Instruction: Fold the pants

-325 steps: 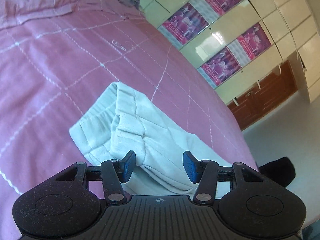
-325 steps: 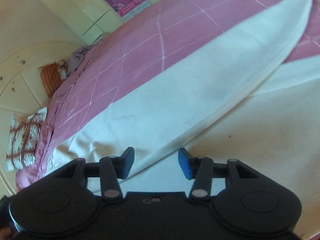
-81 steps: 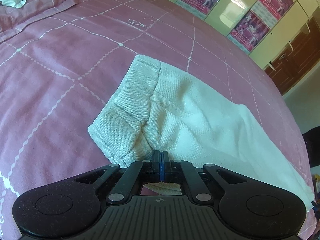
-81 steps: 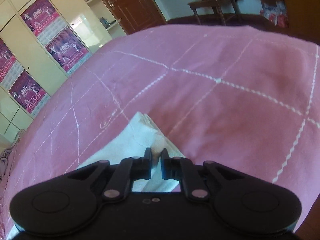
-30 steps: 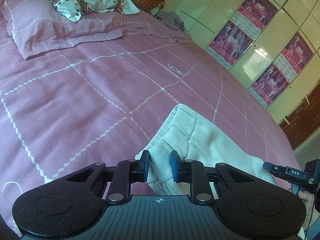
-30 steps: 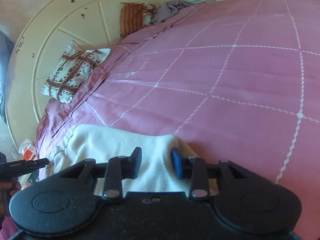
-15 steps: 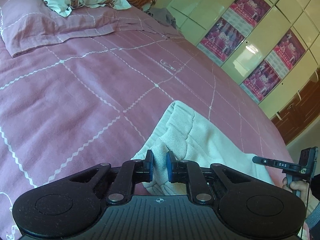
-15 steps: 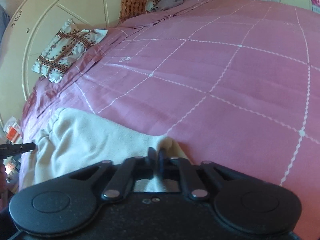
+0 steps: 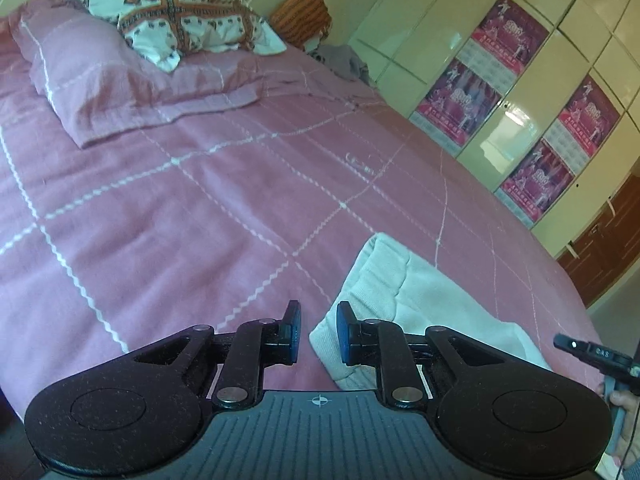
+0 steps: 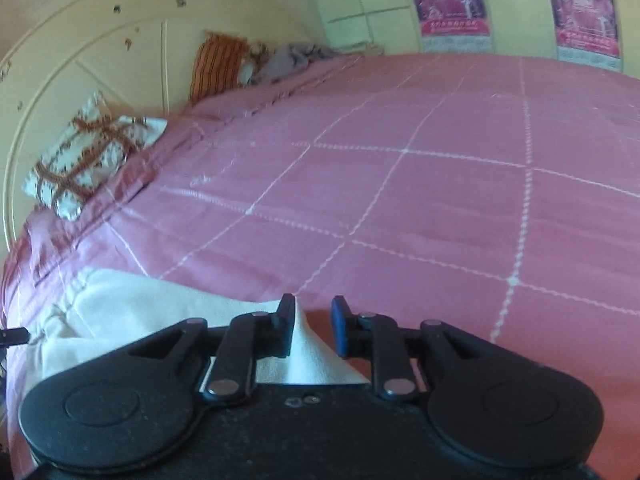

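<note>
Left wrist view: bed, pink quilt with a white grid, fills the frame; pillows at the far end, wardrobe along the right.
Left gripper: fingers parted a little, having just been opening; nothing between them, only quilt shows in the gap. Right pad sits just beside the pants' edge, not pressing it.
Pants: pale cream, lying folded on the bed near its front edge, to the right of the left gripper; ribbed band end points up the bed.
Why so: reads as a release after laying the fold down; cloth rests flat under its own weight, so no grip is needed.
Right edge, left view: other tool and the hand on it, just past the pants.
Right wrist view: same bed; headboard and pillows far left, pants spread at lower left.
Right gripper: fingers slightly apart, also just been opening. A corner peak of the pants stands in the gap, against the left pad; right pad clear of it, so not clamped.
Judgement: fold looks set; both tools appear to be letting go.
Containers: none in view.
</note>
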Tool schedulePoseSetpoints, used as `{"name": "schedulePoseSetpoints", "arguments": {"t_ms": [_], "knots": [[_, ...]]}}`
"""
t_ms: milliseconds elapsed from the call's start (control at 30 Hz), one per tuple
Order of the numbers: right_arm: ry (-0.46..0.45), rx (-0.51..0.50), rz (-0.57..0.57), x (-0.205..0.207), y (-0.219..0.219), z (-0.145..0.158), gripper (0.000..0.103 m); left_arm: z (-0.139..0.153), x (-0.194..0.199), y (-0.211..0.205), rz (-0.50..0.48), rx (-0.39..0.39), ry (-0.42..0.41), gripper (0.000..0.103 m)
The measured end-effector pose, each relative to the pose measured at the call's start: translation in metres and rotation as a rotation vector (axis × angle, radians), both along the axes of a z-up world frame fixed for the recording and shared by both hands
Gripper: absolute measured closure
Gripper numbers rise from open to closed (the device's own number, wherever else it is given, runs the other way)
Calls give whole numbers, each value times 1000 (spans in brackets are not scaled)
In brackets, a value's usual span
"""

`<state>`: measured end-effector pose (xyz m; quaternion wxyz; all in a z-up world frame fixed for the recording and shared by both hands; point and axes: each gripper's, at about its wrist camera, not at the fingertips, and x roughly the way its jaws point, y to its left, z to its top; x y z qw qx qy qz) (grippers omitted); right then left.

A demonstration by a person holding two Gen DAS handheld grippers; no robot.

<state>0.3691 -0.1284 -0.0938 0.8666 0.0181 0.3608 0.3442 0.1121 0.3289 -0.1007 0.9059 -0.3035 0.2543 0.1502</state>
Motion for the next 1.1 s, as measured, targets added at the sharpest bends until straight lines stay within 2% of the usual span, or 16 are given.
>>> {"name": "schedulePoseSetpoints", "arguments": {"t_ms": [100,200,233,300,333,367,400,467,533,600,667,733,800,867,967,1100], "knots": [[-50,11,-56,-33,-40,14,81,20,17,-31,-129,72,-41,85],[-19,30,-96,-56,-62,6,81,19,54,-75,-284,130,-31,85],[11,35,-113,-60,-66,-1,82,12,67,-87,-332,150,11,85],[77,-6,-157,-65,-74,-23,84,-12,90,-102,-375,150,191,85],[99,-51,-198,-67,-84,-32,99,-20,90,-103,-397,143,211,85],[96,-56,-256,-70,-103,-37,103,-21,86,-100,-395,143,195,86],[118,-5,-316,-71,-130,-39,103,-21,82,-96,-392,122,191,86],[109,-25,-537,-75,-186,-37,103,-18,72,-86,-380,66,181,86],[113,-25,-685,-80,-238,-33,103,-18,67,-82,-380,41,177,86],[132,18,-756,-92,-282,-23,100,-18,64,-82,-376,29,172,86],[55,129,-801,-124,-314,-1,70,-20,63,-83,-374,25,164,86],[-5,212,-870,-163,-345,16,65,-27,65,-84,-371,20,158,86],[-19,331,-929,-203,-379,20,65,-30,66,-81,-363,6,152,86],[-2,399,-985,-236,-405,15,70,-31,69,-79,-360,-4,151,86],[39,432,-1032,-267,-428,-4,76,-31,71,-79,-363,-6,159,86],[59,520,-1105,-286,-448,-29,82,-30,72,-77,-368,-5,169,86]]}}
